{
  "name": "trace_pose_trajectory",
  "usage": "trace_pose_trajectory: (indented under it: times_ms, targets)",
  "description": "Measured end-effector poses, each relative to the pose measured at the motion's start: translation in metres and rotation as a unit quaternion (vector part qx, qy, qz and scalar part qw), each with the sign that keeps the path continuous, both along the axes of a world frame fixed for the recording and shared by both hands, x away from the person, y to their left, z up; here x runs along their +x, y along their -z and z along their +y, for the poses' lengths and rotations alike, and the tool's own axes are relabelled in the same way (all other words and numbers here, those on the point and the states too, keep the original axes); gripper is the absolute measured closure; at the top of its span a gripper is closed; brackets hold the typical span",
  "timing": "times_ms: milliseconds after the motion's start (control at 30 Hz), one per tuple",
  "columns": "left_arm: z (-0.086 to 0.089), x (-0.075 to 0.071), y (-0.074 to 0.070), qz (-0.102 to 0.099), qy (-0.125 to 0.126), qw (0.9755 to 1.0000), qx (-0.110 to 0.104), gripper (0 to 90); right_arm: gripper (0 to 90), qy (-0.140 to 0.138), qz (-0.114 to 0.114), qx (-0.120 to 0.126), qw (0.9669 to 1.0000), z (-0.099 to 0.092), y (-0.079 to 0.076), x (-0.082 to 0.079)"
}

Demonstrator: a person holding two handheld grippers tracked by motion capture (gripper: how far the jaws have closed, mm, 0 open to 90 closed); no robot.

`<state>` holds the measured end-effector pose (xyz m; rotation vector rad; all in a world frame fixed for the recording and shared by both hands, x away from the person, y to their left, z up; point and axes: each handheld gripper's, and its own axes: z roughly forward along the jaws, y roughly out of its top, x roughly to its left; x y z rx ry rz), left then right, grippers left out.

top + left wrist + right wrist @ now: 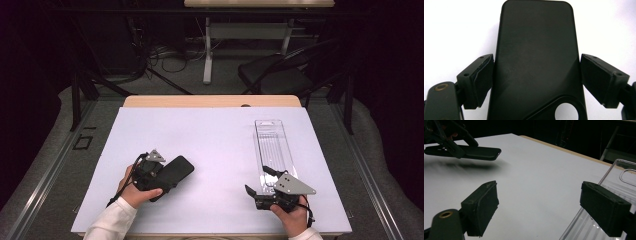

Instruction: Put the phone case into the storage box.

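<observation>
A black phone case [175, 172] hangs a little above the white table [210, 135] at the left, with my left gripper [165, 179] shut on its long sides. In the left gripper view the case [536, 37] runs up between both pads, and a round camera hole shows at its near end. The right gripper view shows the same case [477, 153] level in the air over its shadow. My right gripper [257, 181] is open at the right front, one jaw over the near end of a clear plastic tray [272, 145]. Nothing lies between its pads [482, 202].
The clear tray [621, 182] lies lengthwise toward the far right of the table. A wooden table edge [210, 101] runs along the back. Beyond it stand a dark folding chair [277, 75], floor cables and another table's white legs.
</observation>
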<state>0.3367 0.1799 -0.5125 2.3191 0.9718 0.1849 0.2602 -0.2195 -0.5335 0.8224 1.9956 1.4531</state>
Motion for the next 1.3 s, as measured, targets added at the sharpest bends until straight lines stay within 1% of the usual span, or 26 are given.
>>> trace_pose_trajectory:
  times_ms: [133,333,433,600,767,1000,1100,1200,1300]
  targets:
    - [-0.004,0.004,-0.010,-0.004,0.006,1.0000,0.002,14.8,13.9,0.002,0.001,0.001,1.0000,0.000,0.000,0.000]
    - [-0.014,0.007,-0.025,-0.013,0.014,0.9998,-0.004,14.9,13.9,0.002,0.002,0.000,1.0000,0.000,0.001,0.000]
    - [-0.020,0.007,-0.033,-0.018,0.022,0.9996,-0.002,14.9,13.9,0.003,0.003,0.001,1.0000,0.000,0.001,0.000]
    - [-0.031,0.006,-0.043,-0.022,0.038,0.9990,-0.003,14.9,13.9,0.003,0.003,0.000,1.0000,0.000,0.001,0.000]
    - [-0.042,0.005,-0.049,-0.024,0.049,0.9985,0.001,14.9,13.9,0.002,0.003,0.001,1.0000,0.001,0.001,0.000]
    - [-0.056,0.004,-0.057,-0.023,0.066,0.9976,-0.006,14.9,13.9,0.002,0.003,0.000,1.0000,0.000,0.001,0.000]
    - [-0.061,0.002,-0.060,-0.027,0.074,0.9969,-0.009,14.9,13.9,0.002,0.003,-0.001,1.0000,0.000,0.001,-0.001]
    - [-0.064,-0.001,-0.062,-0.031,0.082,0.9961,-0.006,14.8,13.9,0.004,0.003,-0.003,1.0000,0.000,0.001,0.000]
    - [-0.063,-0.003,-0.062,-0.030,0.089,0.9955,-0.009,14.9,13.9,0.009,0.003,-0.003,1.0000,0.000,0.001,0.000]
